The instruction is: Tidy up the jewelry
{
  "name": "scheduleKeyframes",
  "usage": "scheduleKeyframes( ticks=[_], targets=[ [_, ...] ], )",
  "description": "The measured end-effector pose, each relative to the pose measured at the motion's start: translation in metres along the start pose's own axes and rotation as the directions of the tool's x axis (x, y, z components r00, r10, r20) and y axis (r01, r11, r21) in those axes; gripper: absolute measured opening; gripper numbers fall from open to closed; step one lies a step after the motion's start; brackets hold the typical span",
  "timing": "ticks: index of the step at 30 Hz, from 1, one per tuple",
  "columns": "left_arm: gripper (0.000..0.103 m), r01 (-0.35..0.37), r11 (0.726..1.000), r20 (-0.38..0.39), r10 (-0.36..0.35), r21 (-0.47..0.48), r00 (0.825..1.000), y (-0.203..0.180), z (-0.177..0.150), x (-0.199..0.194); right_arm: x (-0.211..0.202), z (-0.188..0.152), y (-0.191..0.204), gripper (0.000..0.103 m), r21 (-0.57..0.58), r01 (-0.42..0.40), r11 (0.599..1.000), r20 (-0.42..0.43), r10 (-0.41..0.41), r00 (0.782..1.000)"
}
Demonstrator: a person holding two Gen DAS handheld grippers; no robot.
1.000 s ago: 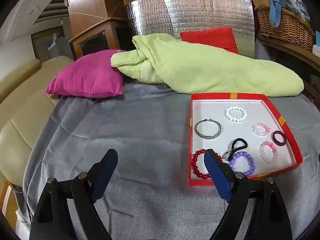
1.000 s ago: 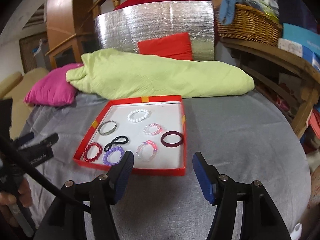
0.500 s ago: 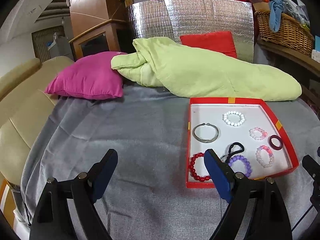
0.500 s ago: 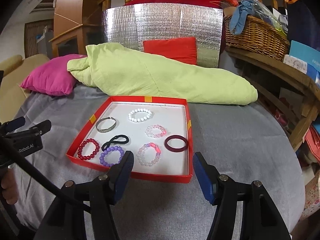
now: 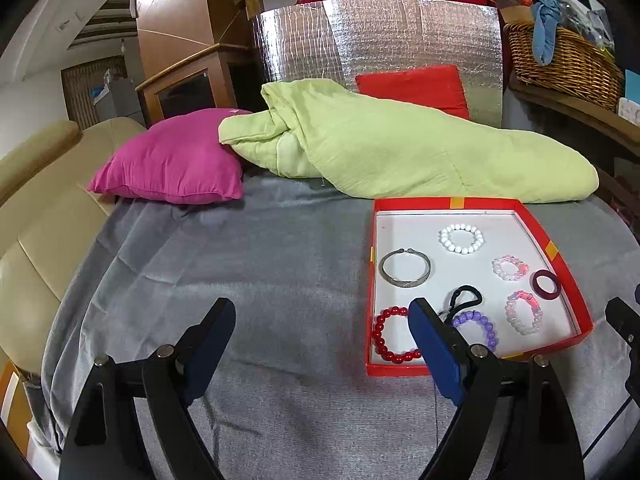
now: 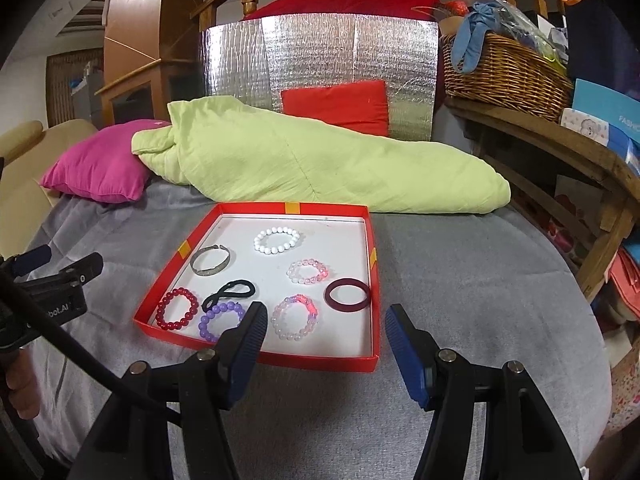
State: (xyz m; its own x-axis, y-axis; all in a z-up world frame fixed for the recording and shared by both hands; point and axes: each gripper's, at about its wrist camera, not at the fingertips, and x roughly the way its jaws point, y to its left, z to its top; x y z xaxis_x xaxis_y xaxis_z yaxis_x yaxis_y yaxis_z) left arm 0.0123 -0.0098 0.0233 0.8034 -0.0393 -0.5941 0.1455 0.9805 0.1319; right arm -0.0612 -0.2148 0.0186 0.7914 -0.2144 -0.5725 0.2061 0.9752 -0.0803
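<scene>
Hovering right tool (image 6: 322,338) spread, empty, over near edge of red tray (image 6: 280,360), readying a pick. Holding left tool (image 5: 322,344) wide, empty, beside tray's left wall. Keeping bracelets like pink bracelet (image 6: 295,317) spaced inside tray.

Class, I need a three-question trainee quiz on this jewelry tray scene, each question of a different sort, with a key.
1. True or false: the red tray lies on a grey cloth.
2. How many ring-shaped pieces lie inside the tray?
3. Which piece lies nearest the green quilt? A. white bead bracelet B. red bead bracelet C. dark maroon bangle

Key: 1 true; 2 seven; 3 A.
</scene>
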Motion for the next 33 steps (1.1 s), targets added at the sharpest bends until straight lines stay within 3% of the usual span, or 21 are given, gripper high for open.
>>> scheduleKeyframes(
  ticks=[33],
  targets=[
    [0.088,0.02,0.999,0.047,-0.021,0.034,0.999,-0.006,0.0,-0.016,-0.005,0.001,0.002,0.066,0.001,0.0,1.0,0.019,0.0,1.0]
  ],
)
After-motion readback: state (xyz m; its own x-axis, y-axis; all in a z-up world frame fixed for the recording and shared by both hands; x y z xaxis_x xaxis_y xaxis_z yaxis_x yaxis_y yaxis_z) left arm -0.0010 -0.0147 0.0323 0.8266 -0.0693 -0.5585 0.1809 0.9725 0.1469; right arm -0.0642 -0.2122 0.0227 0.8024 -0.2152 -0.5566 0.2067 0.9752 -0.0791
